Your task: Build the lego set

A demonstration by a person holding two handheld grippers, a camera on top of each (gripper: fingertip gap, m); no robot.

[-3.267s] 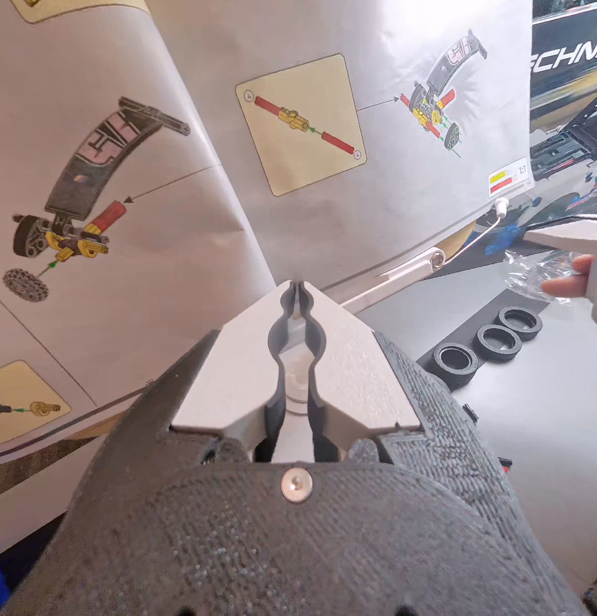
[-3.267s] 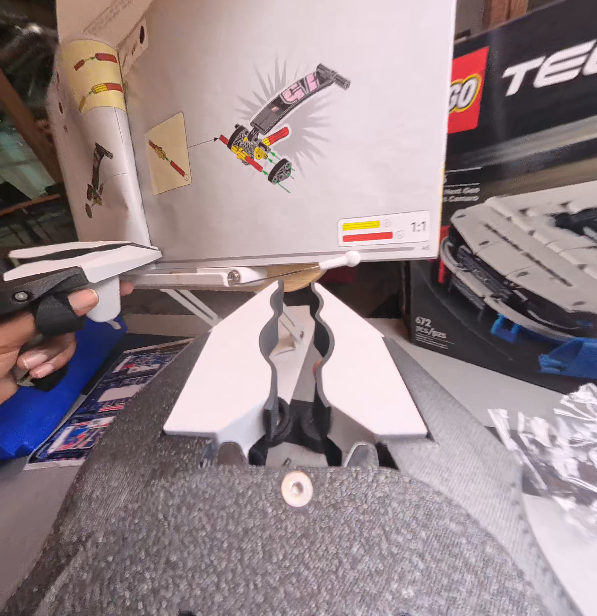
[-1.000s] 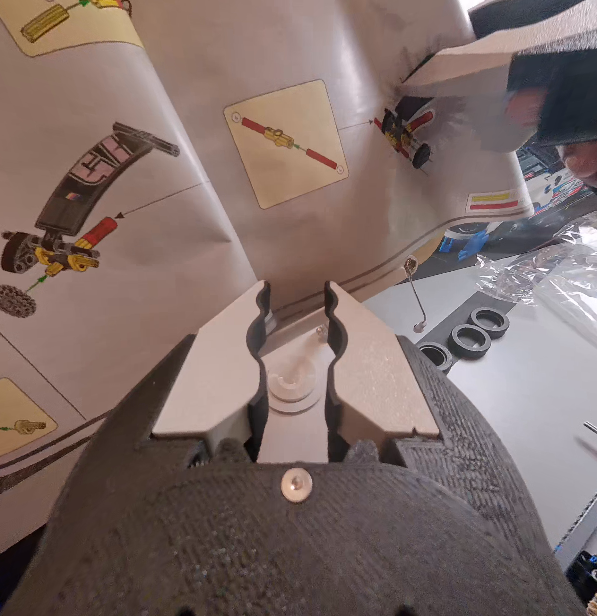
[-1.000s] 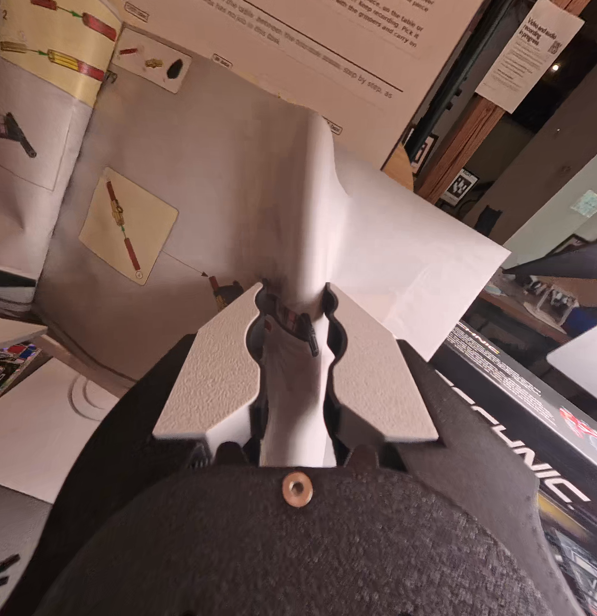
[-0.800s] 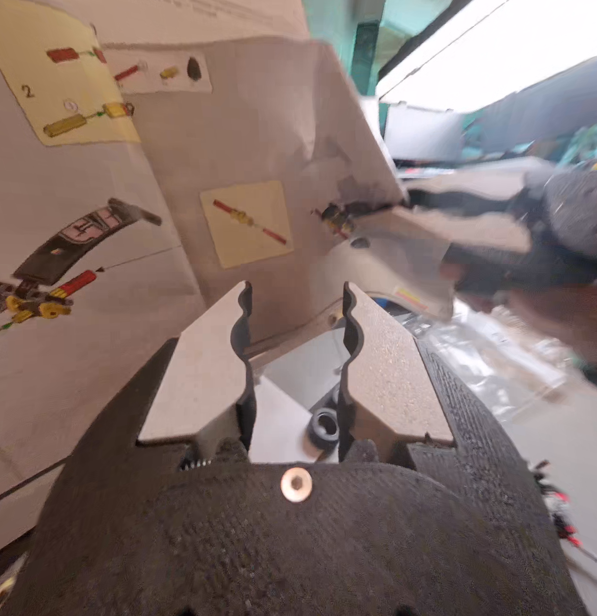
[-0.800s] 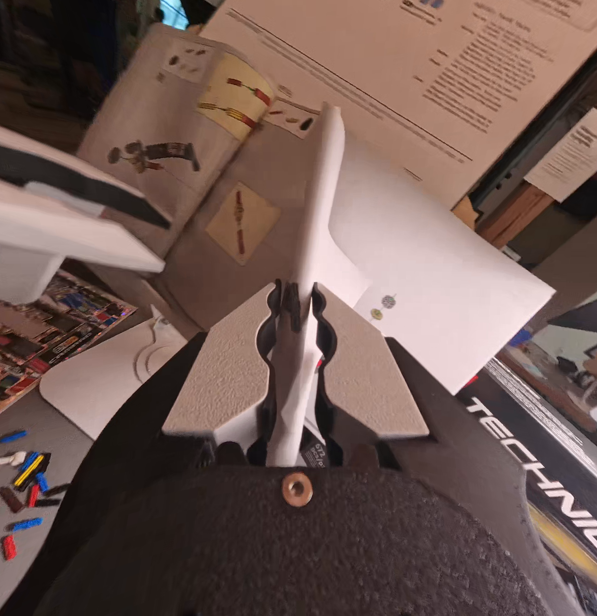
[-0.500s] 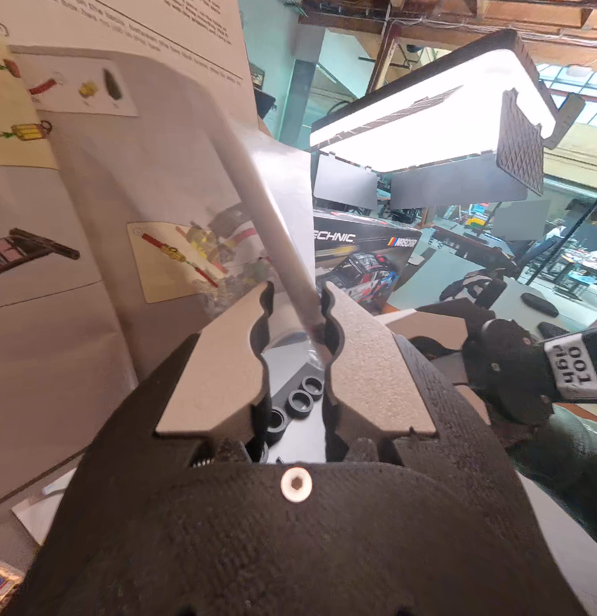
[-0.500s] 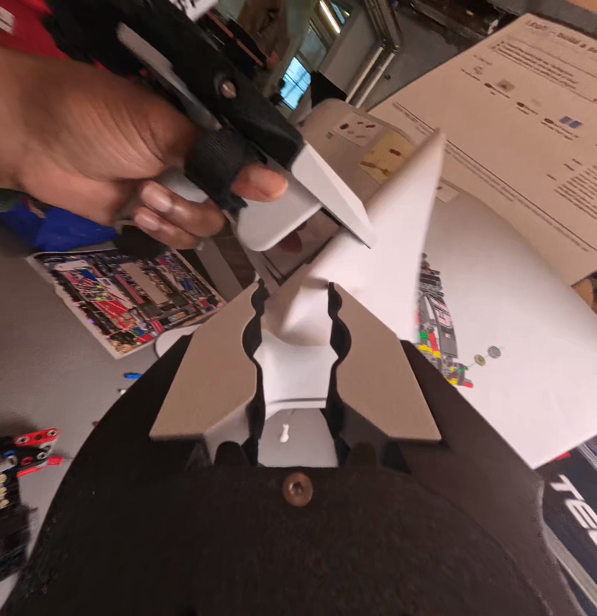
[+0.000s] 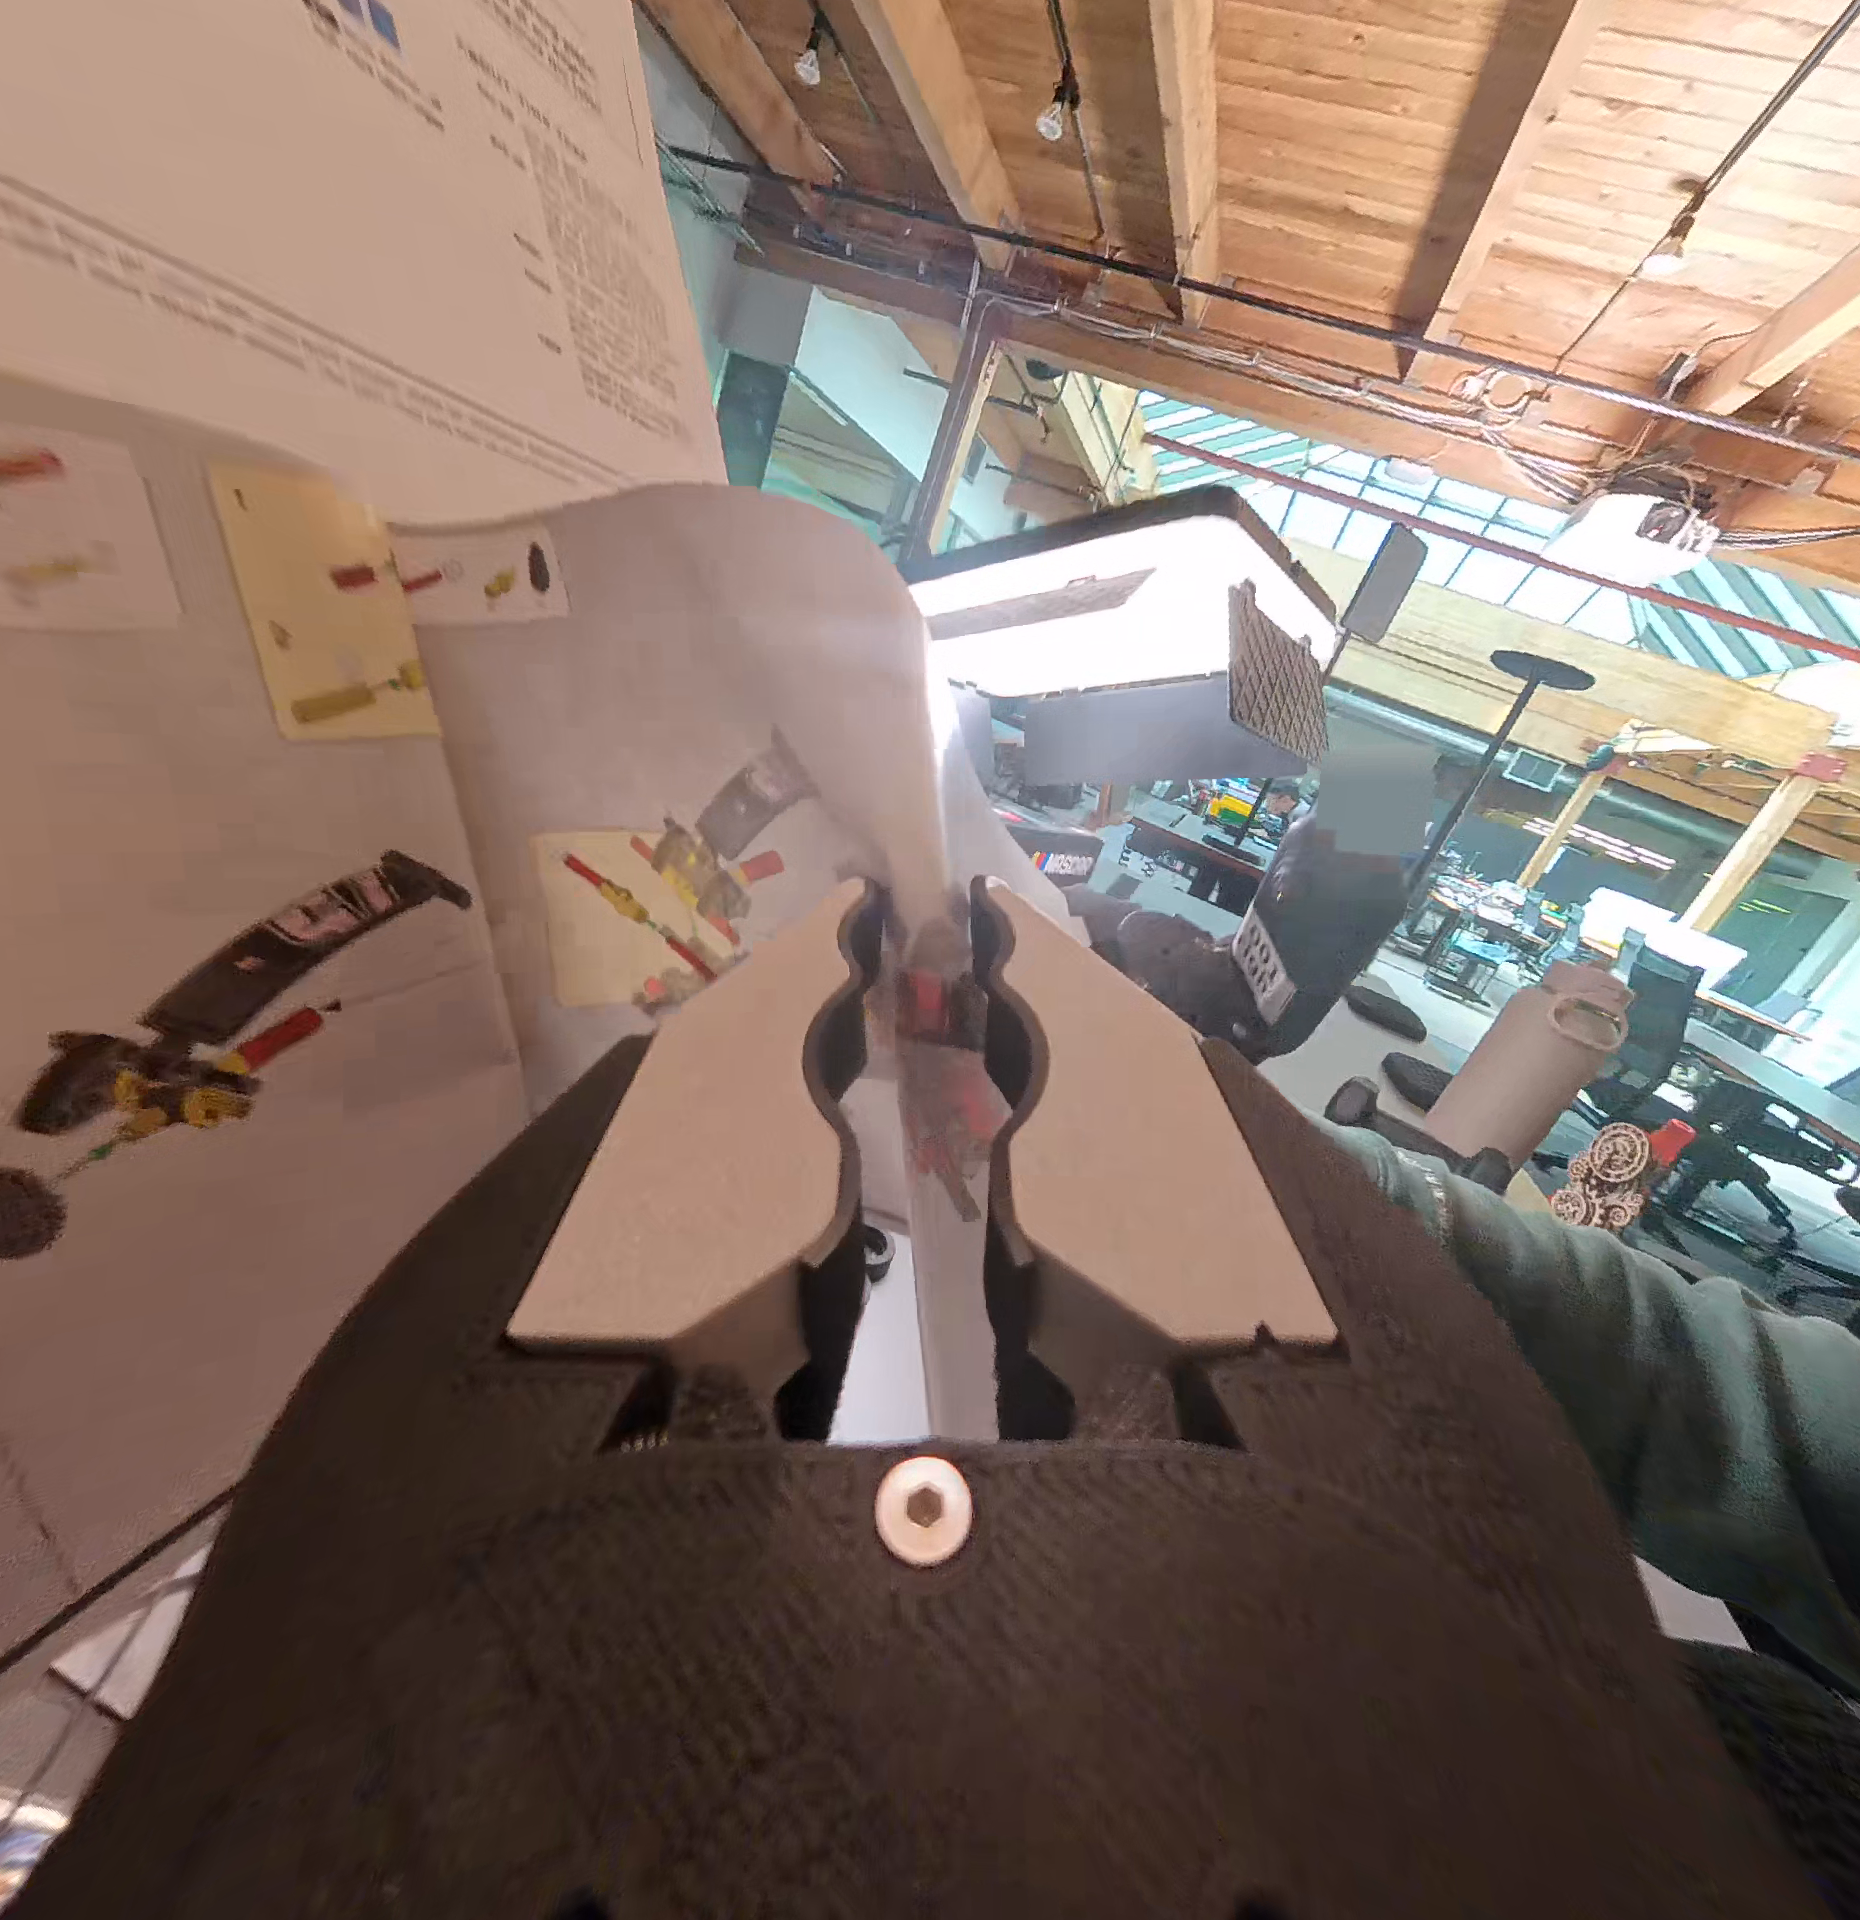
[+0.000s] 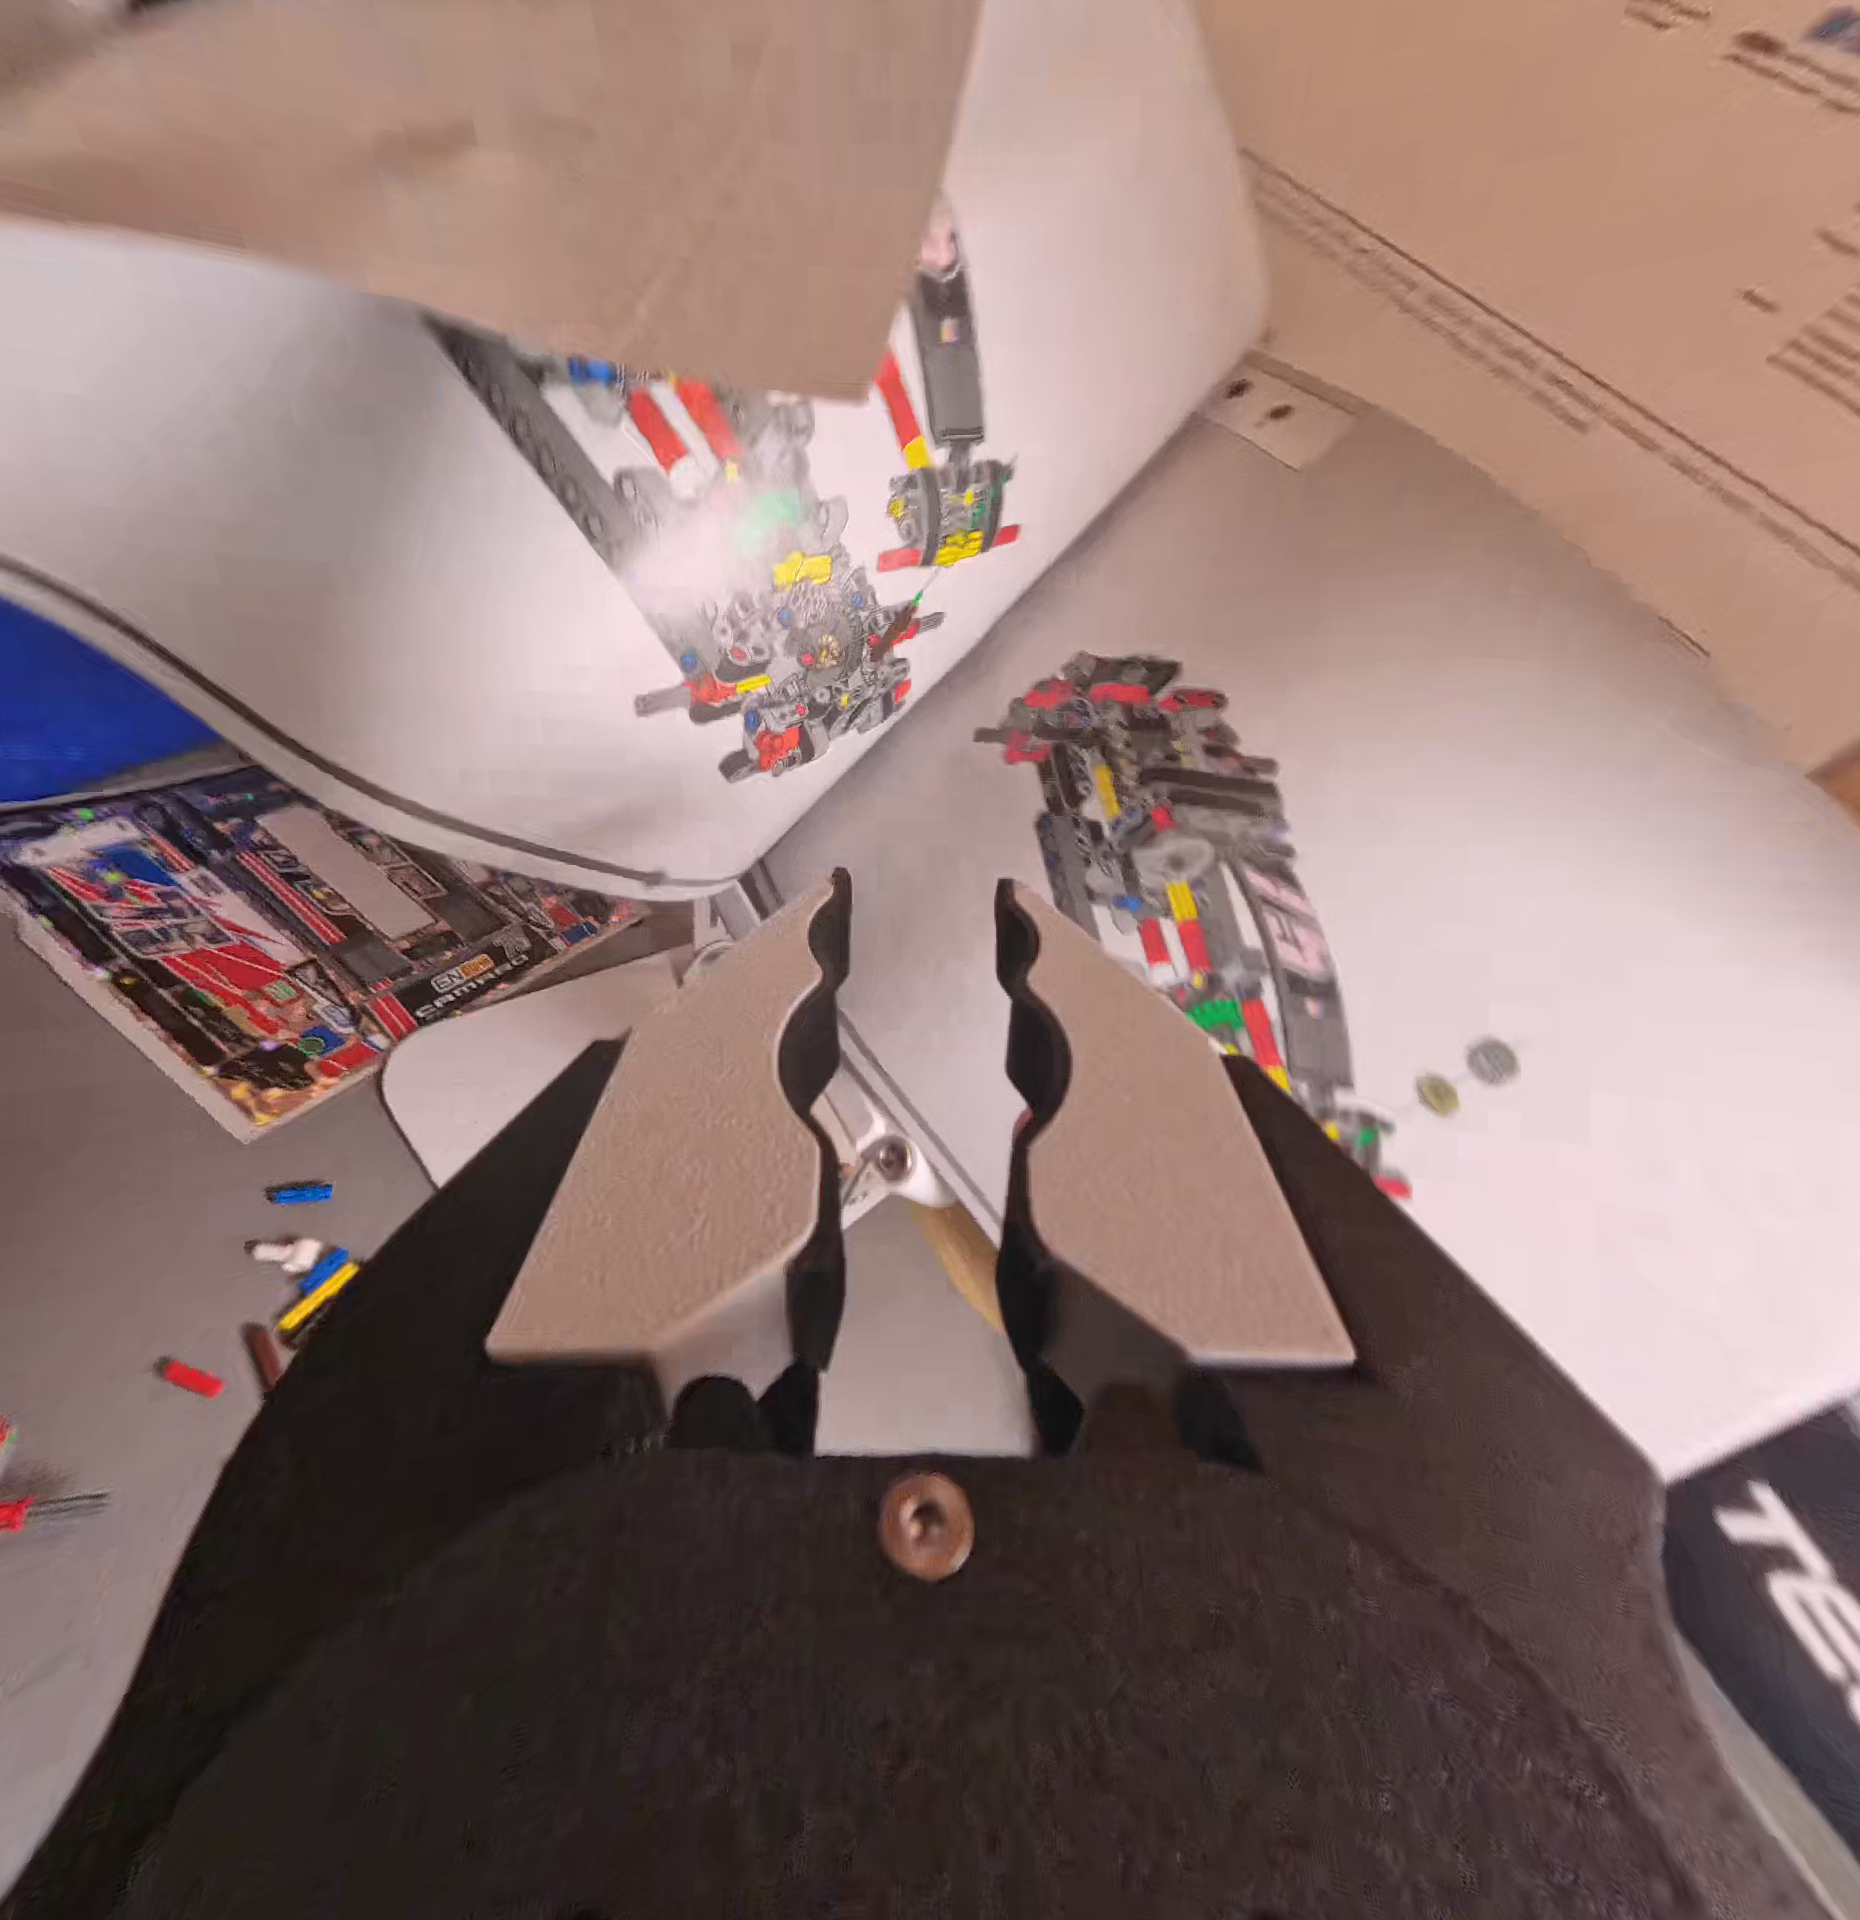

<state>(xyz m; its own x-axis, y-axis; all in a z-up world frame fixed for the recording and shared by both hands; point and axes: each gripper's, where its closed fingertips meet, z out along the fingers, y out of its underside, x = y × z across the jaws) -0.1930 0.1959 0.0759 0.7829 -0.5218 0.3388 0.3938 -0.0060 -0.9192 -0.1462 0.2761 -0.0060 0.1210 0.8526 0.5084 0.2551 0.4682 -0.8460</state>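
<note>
The left gripper has its jaws nearly together, with one page of the instruction booklet standing on its edge between them; the tips seem to pinch this page, but the picture is blurred there. The page curves up from the fingers, and behind it the booklet stands open and upright, with drawings of small red and yellow parts. To the right a green sleeve reaches into the picture; far behind is a workshop with a wooden ceiling.

The right gripper has its jaws apart and nothing is between them; it points at the lower edge of the open booklet, near a white stand that carries it. The lifted page bends over on the left, and the page under it shows a drawing of a built model. On the grey table, to the left, lie a sticker sheet and some loose lego pieces, red, blue, yellow and white; at the right edge a corner of the dark lego box is seen.
</note>
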